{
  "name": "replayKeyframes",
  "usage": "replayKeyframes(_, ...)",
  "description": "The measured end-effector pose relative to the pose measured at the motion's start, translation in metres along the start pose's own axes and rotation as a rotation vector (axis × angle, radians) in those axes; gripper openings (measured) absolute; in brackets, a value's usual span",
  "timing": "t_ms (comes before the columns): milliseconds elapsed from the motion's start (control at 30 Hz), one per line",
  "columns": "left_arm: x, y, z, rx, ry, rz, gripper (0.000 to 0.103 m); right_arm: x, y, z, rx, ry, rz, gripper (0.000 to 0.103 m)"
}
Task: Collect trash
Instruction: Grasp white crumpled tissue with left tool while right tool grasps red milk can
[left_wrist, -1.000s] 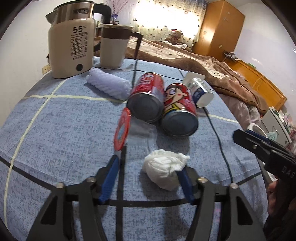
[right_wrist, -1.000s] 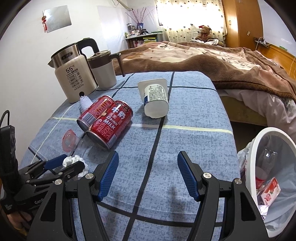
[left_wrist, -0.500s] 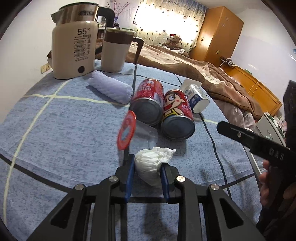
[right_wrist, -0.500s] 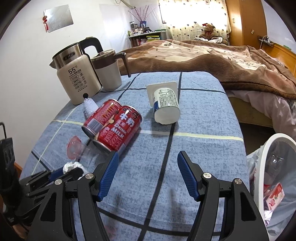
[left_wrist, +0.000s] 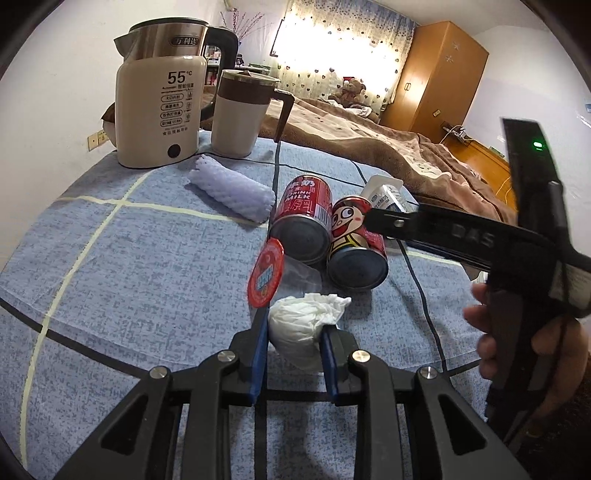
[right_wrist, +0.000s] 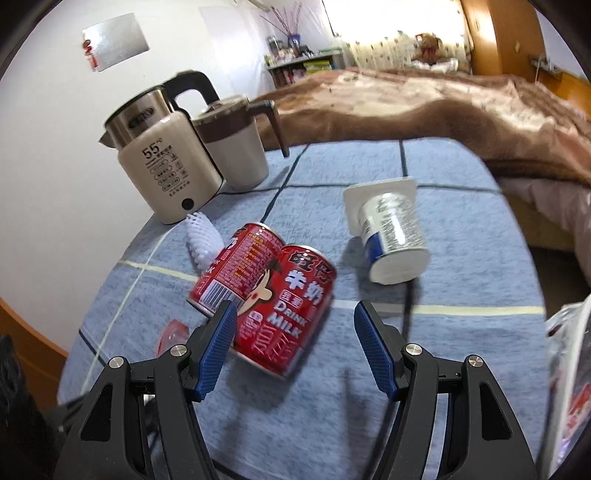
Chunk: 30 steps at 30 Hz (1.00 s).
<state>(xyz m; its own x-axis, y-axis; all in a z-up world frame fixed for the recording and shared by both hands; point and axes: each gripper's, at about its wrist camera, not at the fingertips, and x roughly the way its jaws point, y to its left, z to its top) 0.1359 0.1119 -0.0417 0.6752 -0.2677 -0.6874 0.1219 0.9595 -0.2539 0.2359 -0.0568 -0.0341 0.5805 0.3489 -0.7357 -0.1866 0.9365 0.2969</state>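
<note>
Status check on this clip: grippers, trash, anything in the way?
Left gripper shut on tissue wad. Right gripper open, nearing the near can. Second can touches it; yogurt cup lies apart. Nothing blocking.

Both wrist views look low, close across the table (left_wrist: 110, 258), sharing the cans (right_wrist: 284, 306).

Backlit glare from the curtained window (left_wrist: 334, 51), fisheye-bent dark corners, motion blur across the right wrist view.
</note>
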Motion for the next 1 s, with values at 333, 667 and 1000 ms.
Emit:
replayKeyframes(333, 0.001, 0.0, 0.004, 0.003, -0.003, 0.003, 0.027, 0.022, 0.009, 0.004, -0.005, 0.054, -0.007, 0.066)
replayKeyframes(667, 0.003, 0.001, 0.005, -0.005, -0.003, -0.007, 0.027, 0.028, 0.004, 0.001, -0.012, 0.082, -0.053, 0.066)
replayKeyframes(1000, 0.006, -0.002, 0.005, -0.009, 0.006, -0.002, 0.027, 0.024, 0.002, -0.007, -0.012, 0.05, -0.032, 0.056)
